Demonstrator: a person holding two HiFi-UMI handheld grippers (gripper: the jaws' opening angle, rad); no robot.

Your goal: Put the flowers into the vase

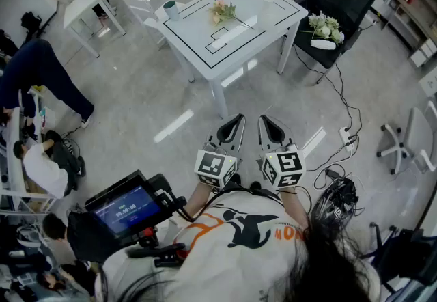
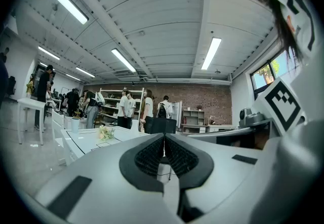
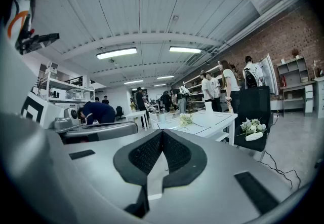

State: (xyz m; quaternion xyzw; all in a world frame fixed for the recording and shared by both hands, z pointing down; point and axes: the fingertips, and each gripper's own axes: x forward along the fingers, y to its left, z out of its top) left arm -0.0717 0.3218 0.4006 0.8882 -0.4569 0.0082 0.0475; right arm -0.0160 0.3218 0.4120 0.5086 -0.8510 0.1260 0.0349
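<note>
Left tongs point(image 1: 235, 121) and right tongs point(image 1: 266, 123), both closed on nothing, are held side by side, well apart from the white bench point(image 1: 273, 10) where flowers point(image 1: 222, 12) lie near the vase point(image 1: 171, 10).

The head view looks steeply down from above the person, toward the white table point(image 1: 273, 7) well ahead; both gripper views face forward, low and level, far off, sharing that table and its flowers point(image 1: 222, 12)
</note>
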